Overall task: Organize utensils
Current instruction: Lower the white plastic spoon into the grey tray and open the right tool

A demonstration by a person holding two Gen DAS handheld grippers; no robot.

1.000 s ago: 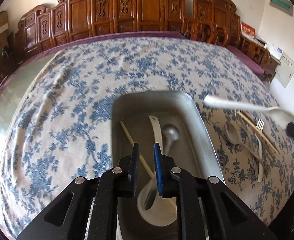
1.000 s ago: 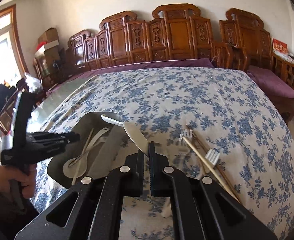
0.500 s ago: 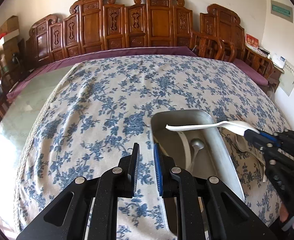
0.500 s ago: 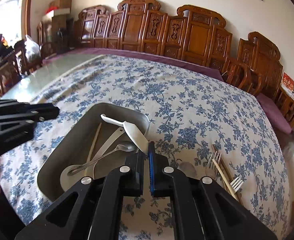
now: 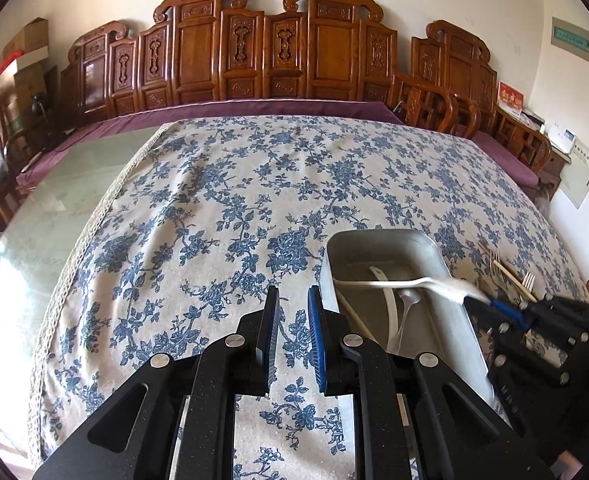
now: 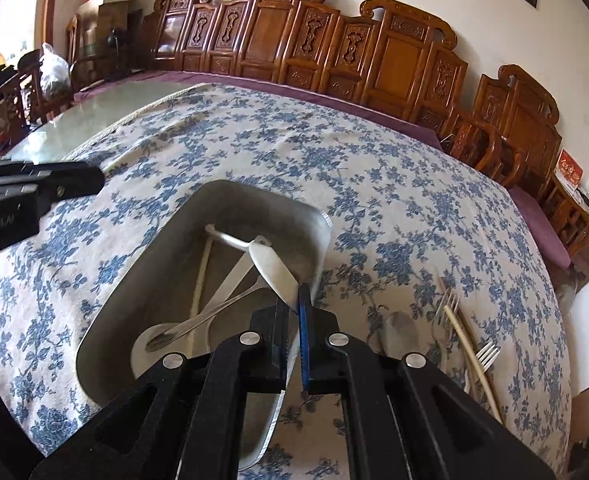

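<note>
A grey metal tray (image 6: 230, 216) (image 5: 378, 238) sits on the blue-flowered tablecloth and holds a white ladle, a metal spoon (image 6: 198, 320) and a chopstick (image 6: 200, 276). My right gripper (image 6: 293, 300) is shut on the bowl of a white spoon (image 6: 270, 268) and holds it over the tray, handle pointing into it. In the left wrist view the same white spoon (image 5: 398, 282) spans the tray. My left gripper (image 5: 292, 312) is slightly open and empty, over the cloth just left of the tray.
To the right of the tray lie forks (image 6: 448, 300), chopsticks (image 6: 470, 356) and a metal spoon (image 6: 400, 330) on the cloth. Carved wooden chairs (image 5: 254, 52) line the far side. Bare glass tabletop (image 5: 54, 208) shows at the left.
My right gripper carried the white spoon from beside the tray to over it and lowered it. My left gripper drew back from over the tray to its left side.
</note>
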